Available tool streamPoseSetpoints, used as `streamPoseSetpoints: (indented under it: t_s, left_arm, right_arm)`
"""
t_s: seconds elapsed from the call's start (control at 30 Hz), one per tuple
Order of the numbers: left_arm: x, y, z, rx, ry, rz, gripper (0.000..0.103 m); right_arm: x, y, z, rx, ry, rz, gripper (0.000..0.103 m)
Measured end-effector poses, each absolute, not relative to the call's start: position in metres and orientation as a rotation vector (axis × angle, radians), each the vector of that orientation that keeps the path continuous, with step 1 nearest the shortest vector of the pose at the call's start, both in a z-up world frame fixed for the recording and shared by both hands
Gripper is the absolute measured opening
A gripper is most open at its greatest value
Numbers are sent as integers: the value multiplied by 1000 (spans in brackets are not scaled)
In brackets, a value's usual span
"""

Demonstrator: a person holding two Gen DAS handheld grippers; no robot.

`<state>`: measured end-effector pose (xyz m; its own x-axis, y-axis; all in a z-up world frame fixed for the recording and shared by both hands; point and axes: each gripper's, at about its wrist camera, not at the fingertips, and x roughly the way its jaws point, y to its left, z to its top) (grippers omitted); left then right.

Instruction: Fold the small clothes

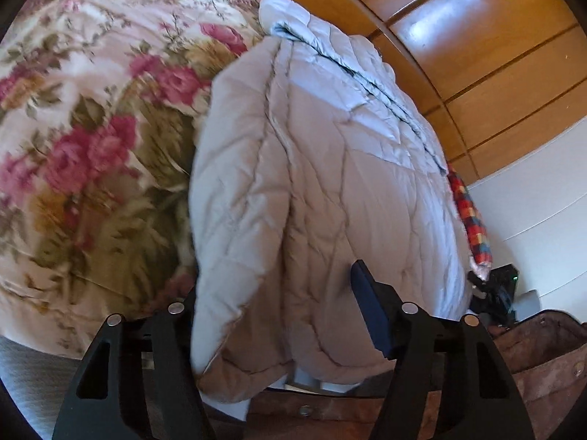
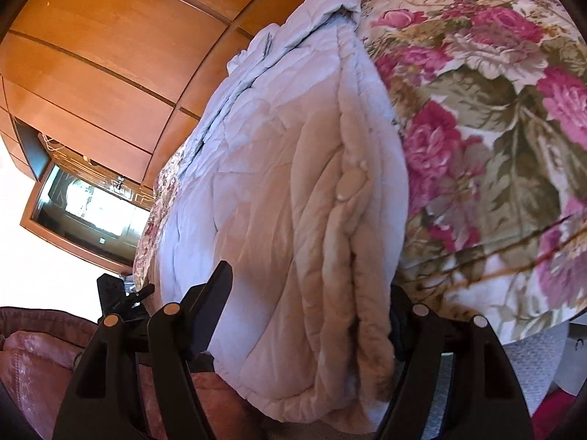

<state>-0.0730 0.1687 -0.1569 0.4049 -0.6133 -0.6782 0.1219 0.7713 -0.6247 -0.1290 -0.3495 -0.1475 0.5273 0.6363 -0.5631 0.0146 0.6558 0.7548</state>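
A pale grey quilted puffer garment (image 1: 312, 183) lies folded lengthwise on a floral bedspread (image 1: 91, 128). Its near end bulges between the fingers of my left gripper (image 1: 279, 304); the right finger (image 1: 370, 311) shows, the left one is hidden by the fabric. In the right wrist view the same garment (image 2: 293, 201) fills the gap of my right gripper (image 2: 312, 308); the left finger (image 2: 212, 304) presses its side, the right one is mostly hidden. Both grippers appear closed on the thick fabric.
The floral bedspread (image 2: 495, 128) covers the bed. A wooden wardrobe (image 1: 495, 55) stands behind. A checked red cloth (image 1: 473, 220) lies past the garment. A brown leather bag (image 1: 543, 359) is near the left gripper. A pink cushion (image 2: 33, 363) and a mirror (image 2: 91, 209) show at left.
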Motion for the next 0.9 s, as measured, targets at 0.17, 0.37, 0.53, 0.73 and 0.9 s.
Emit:
streamPoseSetpoints:
  t_s: [0.17,0.37,0.53,0.73,0.9]
  left_arm:
    - [-73,158,-155,-518,1069,-528,58]
    - [-73,150,-155,-496,1099,-584,37]
    - [-63,147,-125,-447,1034,-632,16]
    - [-55,157,-55,-475,810,-678,14]
    - [-70,166,-47,-496,786,-680,12]
  right_arm:
    - [-126,-344,-147,767,964,445,69]
    - [-132,-344,-159,830,982,476,40]
    - [-122,-345,-118,826,830,552,18]
    - [-113,-347,-53,784,626,618,15]
    - [-127,-353,-53,837,604,623,14]
